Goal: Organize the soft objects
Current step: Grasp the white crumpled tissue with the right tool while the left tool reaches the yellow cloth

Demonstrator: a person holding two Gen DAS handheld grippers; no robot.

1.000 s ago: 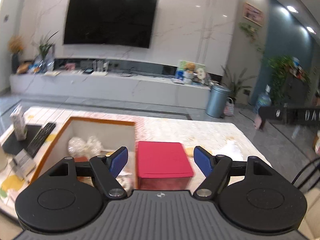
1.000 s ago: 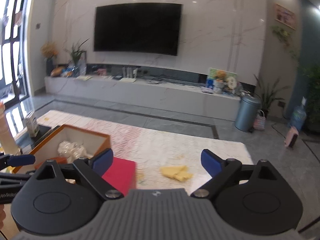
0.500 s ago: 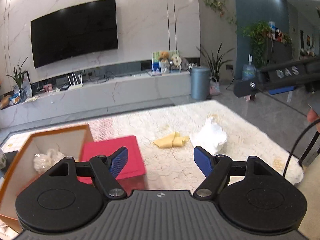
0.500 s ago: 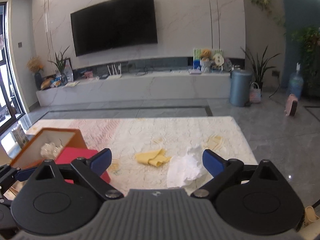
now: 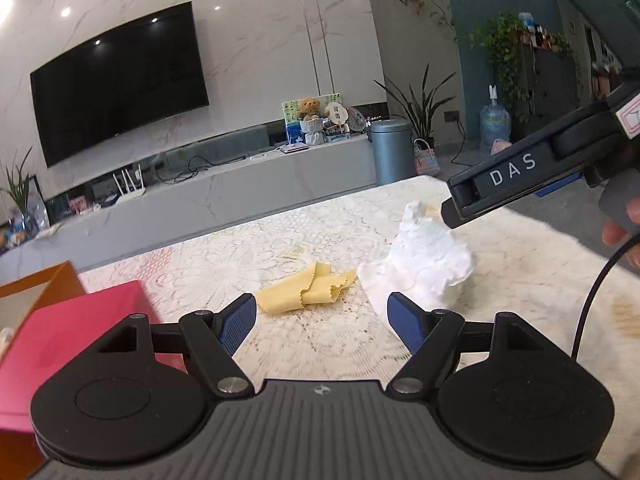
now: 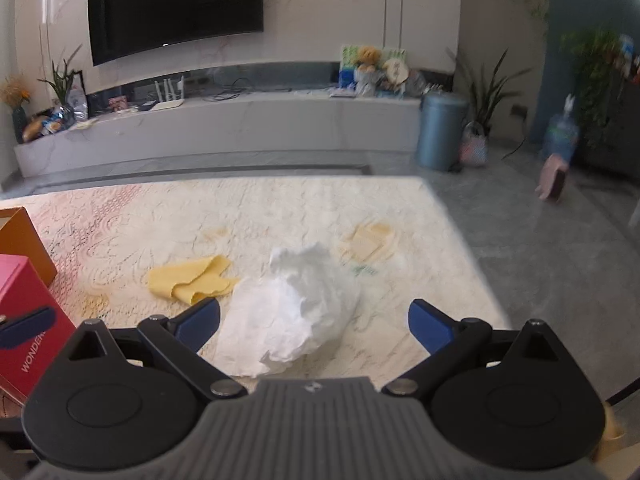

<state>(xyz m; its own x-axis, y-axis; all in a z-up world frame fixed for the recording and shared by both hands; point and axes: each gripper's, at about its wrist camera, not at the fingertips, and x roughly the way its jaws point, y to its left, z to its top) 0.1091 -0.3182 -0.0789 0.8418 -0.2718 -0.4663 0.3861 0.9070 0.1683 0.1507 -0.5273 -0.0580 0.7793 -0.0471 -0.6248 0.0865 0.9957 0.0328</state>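
On the counter (image 5: 304, 344), which is covered with a cream lace cloth, lie 2 soft things side by side: a crumpled yellow cloth (image 5: 306, 288) and a bigger crumpled white cloth (image 5: 424, 264). They sit just beside each other, the yellow one to the left, and I cannot tell whether their edges touch.

My left claw (image 5: 322, 322) hangs low over the counter with its 2 blue fingertips (image 5: 240, 326) spread wide and nothing between them. The yellow cloth lies just past the gap, a little toward the left fingertip.

My right claw (image 6: 314, 320) is released too, its blue fingertips (image 6: 430, 326) standing far apart. The white cloth (image 6: 296, 308) sits right in front of the gap, nearer the left fingertip, and the pads do not press on it. From the left view, the black body of my right claw (image 5: 520, 178) reaches in from the right, its tip above the white cloth.

At the left edge of the counter stands a red box (image 6: 24, 312), and just behind it an orange box (image 6: 24, 236).
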